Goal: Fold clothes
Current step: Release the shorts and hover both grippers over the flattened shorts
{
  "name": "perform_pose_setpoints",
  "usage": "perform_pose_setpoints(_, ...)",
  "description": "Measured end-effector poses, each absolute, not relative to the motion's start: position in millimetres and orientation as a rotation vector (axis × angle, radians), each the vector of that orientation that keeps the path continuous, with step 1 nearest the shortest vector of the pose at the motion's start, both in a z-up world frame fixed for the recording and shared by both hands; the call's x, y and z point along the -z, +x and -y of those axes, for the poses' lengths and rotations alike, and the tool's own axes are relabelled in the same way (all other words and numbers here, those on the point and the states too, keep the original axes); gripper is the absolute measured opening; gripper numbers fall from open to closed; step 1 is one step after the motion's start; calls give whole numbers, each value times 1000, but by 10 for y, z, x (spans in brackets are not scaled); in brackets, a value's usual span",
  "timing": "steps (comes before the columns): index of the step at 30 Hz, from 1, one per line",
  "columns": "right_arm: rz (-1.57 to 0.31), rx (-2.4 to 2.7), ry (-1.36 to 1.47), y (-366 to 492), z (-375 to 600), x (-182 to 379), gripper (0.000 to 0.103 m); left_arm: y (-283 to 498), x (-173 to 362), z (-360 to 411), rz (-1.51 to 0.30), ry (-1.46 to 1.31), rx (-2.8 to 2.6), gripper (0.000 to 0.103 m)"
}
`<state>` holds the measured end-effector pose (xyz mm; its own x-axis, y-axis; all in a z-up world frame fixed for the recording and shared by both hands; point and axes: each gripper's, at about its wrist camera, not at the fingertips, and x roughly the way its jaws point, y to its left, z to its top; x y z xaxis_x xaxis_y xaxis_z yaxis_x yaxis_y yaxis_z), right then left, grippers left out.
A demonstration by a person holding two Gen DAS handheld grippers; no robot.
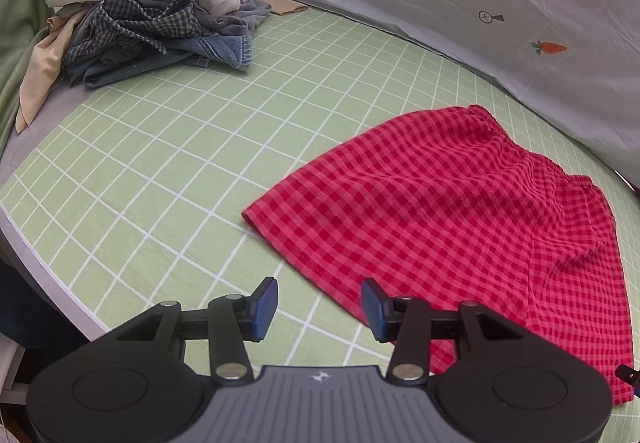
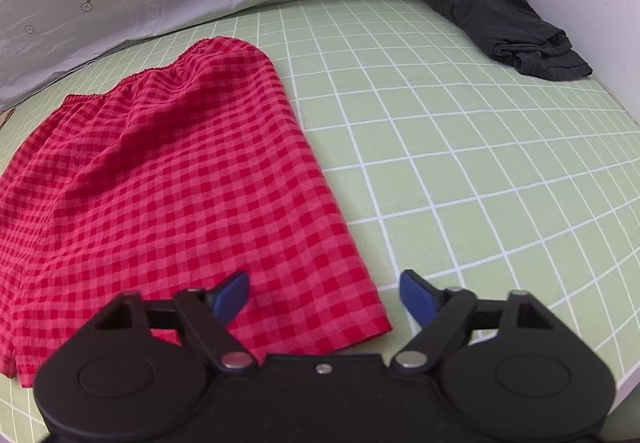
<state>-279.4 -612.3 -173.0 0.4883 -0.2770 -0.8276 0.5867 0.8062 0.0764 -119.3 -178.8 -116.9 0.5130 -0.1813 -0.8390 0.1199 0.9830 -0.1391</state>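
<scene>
Red gingham shorts (image 1: 460,219) are lying flat on your green grid sheet (image 1: 160,147). Your left gripper (image 1: 319,309) and right gripper (image 2: 325,297) are both hovering with jaws apart, gripping nothing.

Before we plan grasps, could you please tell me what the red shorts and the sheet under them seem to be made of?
Red shorts: probably thin woven cotton, matte, puckered gingham weave and gathered waistband. Sheet: smooth matte fabric, likely cotton, printed grid, lying flat.

Each black hand-held gripper (image 1: 319,310) carries blue pads (image 2: 416,297) (silver pivot screws).
</scene>
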Motion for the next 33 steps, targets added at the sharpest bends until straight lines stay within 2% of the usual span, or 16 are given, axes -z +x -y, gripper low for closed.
perform_pose_setpoints(1,-923,527,361,-2806,6118,1730,49,-1254,1183,1818,-1017,-68,181,48)
perform_pose_setpoints(2,-924,516,345,-2817,6112,1729,42,-1300,1196,1837,-1023,-67,183,48)
perform_pose_setpoints(3,-929,499,325,-2825,6111,1724,26,-1344,1209,1856,-1030,-65,185,48)
perform_pose_setpoints(4,-935,483,305,-2834,6111,1718,1,-1388,1221,1874,-1037,-64,187,48)
perform_pose_setpoints(9,-804,501,269,-3127,6082,1357,2,-1479,1205,1917,-1038,-35,194,48)
perform_pose_setpoints(13,-957,590,289,-3110,6167,1640,3,-1352,1185,1875,-1040,-25,182,49)
perform_pose_setpoints(14,-941,616,318,-3137,6174,1624,5,-1309,1181,1862,-1038,-21,175,50)
perform_pose_setpoints(15,-929,629,318,-3137,6154,1590,18,-1266,1175,1850,-1035,-17,167,54)
perform_pose_setpoints(16,-917,640,316,-3134,6131,1554,42,-1223,1170,1837,-1032,-13,160,61)
perform_pose_setpoints(18,-892,663,311,-3128,6086,1482,67,-1093,1208,1818,-1040,-24,144,64)
perform_pose_setpoints(20,-878,654,293,-3097,6028,1446,78,-943,1265,1817,-1060,-31,128,64)
perform_pose_setpoints(22,-872,637,285,-3057,5985,1433,103,-820,1315,1841,-1081,-28,120,66)
perform_pose_setpoints(28,-968,701,250,-2783,5890,1515,103,-588,1428,1952,-1125,14,165,76)
perform_pose_setpoints(33,-947,696,252,-2579,5854,1423,103,-390,1539,1956,-1157,18,160,81)
